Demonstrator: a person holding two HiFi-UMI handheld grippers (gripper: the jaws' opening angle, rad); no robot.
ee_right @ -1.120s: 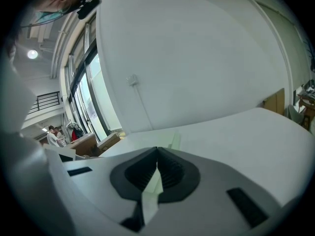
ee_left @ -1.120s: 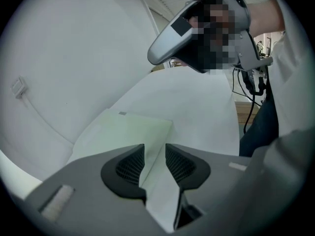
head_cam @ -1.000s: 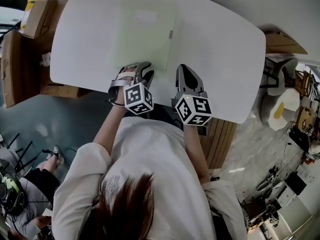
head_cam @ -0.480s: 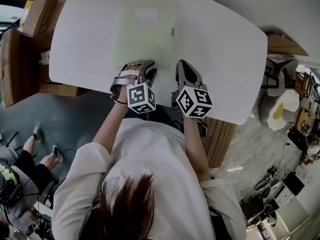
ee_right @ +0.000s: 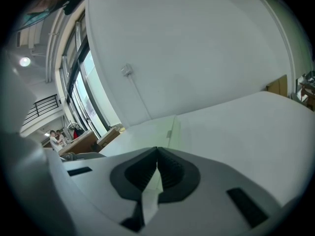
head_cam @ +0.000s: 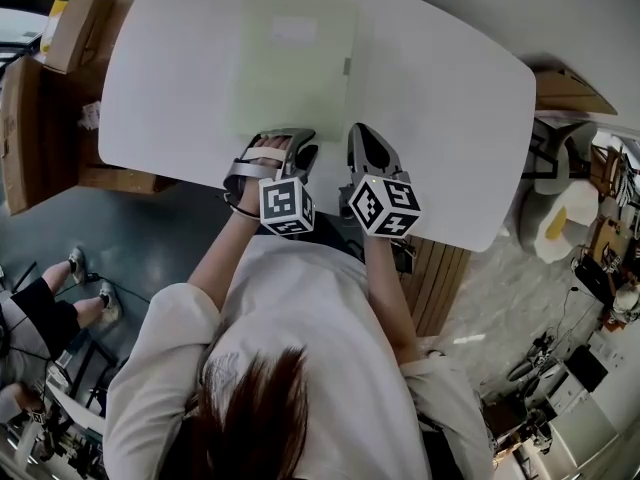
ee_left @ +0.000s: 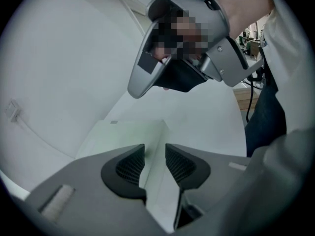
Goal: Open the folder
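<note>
A pale green folder lies flat and closed on the white table, with a small clasp on its right edge. My left gripper hovers at the folder's near edge. In the left gripper view it is open by a narrow gap, with the folder just beyond its tips. My right gripper is over bare table just right of the folder's near corner. In the right gripper view its jaws are shut on nothing, and the folder and clasp lie ahead.
Cardboard boxes stand on the floor left of the table. A white chair and cluttered floor are to the right. A person's legs show at lower left. The table's near edge runs right under both grippers.
The left gripper has shifted slightly right and toward me; the right one has barely moved. The folder lies as before. The person at lower left has walked.
</note>
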